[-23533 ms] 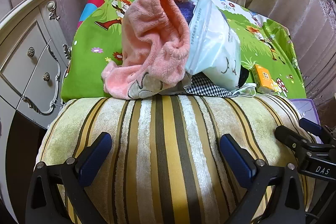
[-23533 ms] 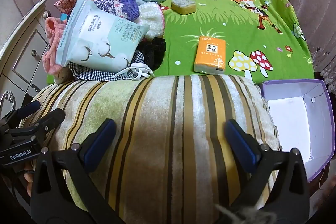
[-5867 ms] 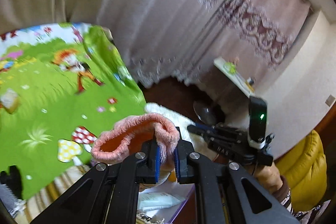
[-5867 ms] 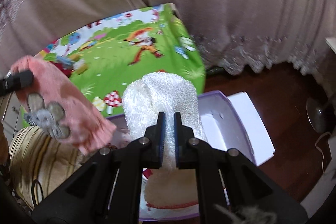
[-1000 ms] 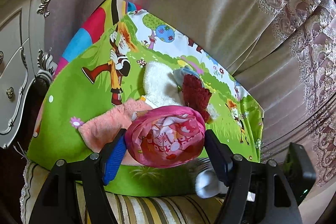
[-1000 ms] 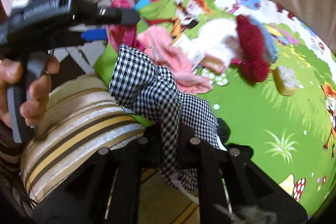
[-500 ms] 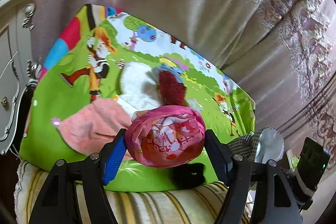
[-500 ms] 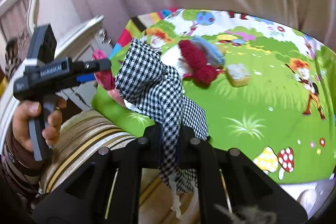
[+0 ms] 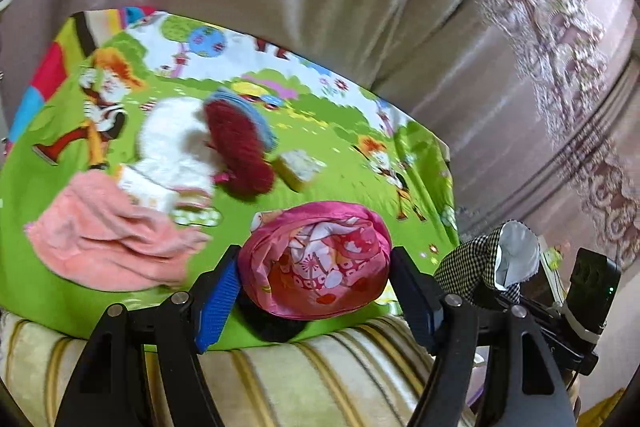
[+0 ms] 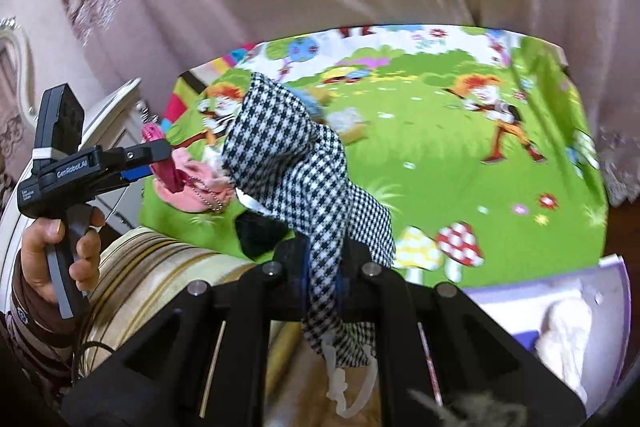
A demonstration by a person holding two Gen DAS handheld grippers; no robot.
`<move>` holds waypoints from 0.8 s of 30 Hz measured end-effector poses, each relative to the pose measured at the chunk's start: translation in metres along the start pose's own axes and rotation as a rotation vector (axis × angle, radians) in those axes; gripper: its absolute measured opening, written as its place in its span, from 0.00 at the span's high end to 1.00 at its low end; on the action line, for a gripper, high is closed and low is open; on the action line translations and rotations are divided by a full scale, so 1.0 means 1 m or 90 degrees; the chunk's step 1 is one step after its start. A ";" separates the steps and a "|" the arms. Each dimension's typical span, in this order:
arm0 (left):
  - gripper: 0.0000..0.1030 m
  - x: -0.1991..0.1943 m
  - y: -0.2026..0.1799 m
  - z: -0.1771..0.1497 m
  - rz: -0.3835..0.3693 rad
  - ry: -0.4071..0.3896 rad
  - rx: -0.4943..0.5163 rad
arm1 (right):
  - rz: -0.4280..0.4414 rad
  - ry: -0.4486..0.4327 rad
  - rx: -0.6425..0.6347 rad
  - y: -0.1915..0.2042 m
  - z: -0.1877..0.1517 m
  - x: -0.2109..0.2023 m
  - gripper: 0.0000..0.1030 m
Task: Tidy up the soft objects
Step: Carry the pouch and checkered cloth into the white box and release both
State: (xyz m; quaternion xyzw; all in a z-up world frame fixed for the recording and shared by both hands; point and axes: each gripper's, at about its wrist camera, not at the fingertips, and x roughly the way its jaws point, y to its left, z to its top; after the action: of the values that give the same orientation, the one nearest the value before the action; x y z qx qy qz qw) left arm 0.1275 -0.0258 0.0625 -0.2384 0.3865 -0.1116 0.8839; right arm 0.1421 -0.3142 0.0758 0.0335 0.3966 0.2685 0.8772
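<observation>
The left claw [image 9: 314, 289] stands wide, its blue pads pressed on either side of a glossy pink pouch [image 9: 320, 263], a rounded satin bundle with a cartoon print, held above the near edge of the green mat [image 9: 352, 171]. The right claw [image 10: 323, 277] is closed nearly tight on a houndstooth cloth [image 10: 296, 163], a woven black-and-white piece that rises in a crumpled peak above the fingers and hangs below them with white straps dangling.

On the smooth printed mat lie a fluffy pink towel [image 9: 104, 239], a white fleecy item [image 9: 172, 147], a dark red knit [image 9: 240, 155] with a blue rim, and a pale sponge block [image 9: 300, 167]. A flat black piece [image 9: 272, 327] sits at the mat's near edge, just by a plush striped cushion [image 9: 320, 379]. A purple-edged box [image 10: 560, 315] at lower right holds something white and nubbly.
</observation>
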 end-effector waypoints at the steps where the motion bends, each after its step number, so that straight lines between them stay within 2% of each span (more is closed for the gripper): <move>1: 0.29 0.004 -0.007 -0.001 -0.006 0.004 0.006 | -0.011 -0.004 0.009 -0.008 -0.003 -0.006 0.88; 11: 0.29 0.047 -0.091 -0.017 -0.066 0.072 0.096 | -0.113 -0.026 0.098 -0.081 -0.035 -0.054 0.88; 24: 0.29 0.111 -0.198 -0.065 -0.133 0.186 0.224 | -0.279 -0.022 0.187 -0.155 -0.074 -0.095 0.88</move>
State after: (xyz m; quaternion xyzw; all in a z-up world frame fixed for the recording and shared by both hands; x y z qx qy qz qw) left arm 0.1523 -0.2607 0.0549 -0.1011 0.4577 -0.3014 0.8303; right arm 0.1071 -0.5051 0.0476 0.0784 0.4141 0.0108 0.9068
